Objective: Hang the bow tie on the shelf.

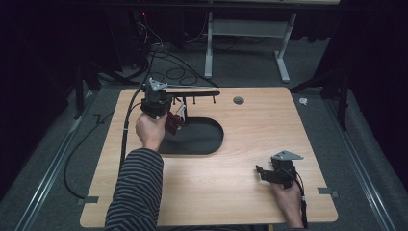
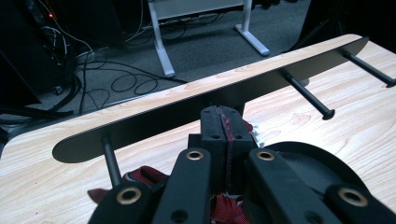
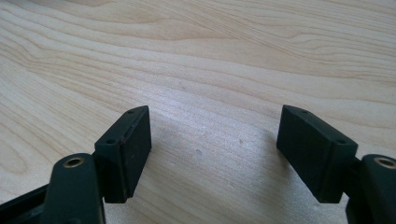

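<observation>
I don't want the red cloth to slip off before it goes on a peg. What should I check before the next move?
1. Left gripper shut on the red cloth: ok.
2. Cloth lifted off the table: cannot tell.
3. Black rack upright, pegs bare: ok.
4. Cloth near a peg: ok, one stands just beside it.
5. Right gripper open, resting apart on bare wood: ok.

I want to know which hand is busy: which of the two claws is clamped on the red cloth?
The left claw, jaws shut on the red cloth by the peg rack; the right claw gapes over bare tabletop.
</observation>
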Tool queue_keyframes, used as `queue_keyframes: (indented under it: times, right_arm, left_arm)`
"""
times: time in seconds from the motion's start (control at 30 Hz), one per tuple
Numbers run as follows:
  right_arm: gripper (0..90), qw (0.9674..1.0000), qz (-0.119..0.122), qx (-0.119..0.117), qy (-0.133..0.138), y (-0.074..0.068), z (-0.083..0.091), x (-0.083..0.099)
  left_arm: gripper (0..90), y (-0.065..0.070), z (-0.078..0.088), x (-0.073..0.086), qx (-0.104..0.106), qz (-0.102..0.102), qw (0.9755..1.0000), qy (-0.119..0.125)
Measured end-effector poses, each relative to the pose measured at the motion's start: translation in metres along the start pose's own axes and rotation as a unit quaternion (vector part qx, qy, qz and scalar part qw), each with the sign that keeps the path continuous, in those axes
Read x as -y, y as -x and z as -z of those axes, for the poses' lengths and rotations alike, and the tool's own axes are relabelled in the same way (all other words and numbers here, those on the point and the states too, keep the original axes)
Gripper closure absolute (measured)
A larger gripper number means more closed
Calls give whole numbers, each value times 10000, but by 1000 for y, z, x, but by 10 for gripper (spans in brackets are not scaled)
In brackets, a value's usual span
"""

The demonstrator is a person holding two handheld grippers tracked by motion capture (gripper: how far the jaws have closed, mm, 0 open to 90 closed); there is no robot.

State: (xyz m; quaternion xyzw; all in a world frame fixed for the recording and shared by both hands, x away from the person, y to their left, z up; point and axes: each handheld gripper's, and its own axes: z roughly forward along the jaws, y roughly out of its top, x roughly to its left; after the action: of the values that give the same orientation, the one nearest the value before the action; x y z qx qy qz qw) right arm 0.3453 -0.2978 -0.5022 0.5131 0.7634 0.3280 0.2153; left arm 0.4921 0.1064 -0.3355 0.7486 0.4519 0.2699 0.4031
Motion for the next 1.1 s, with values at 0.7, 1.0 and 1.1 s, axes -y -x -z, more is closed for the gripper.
queue_keyframes:
  times: [0.7,1.0,1.1]
  right_arm:
    - [278,10000,3,5,1,0,0,0]
    - [278,10000,3,7,-2,0,0,0]
    - [278,10000,6,7,-1,0,0,0]
  left_arm:
    - [867,-2,2,0,57,-3,10000,-50]
    - [834,1,11,0,187,-98,9998,-47]
    - [824,2,16,2,244,-139,9996,-9]
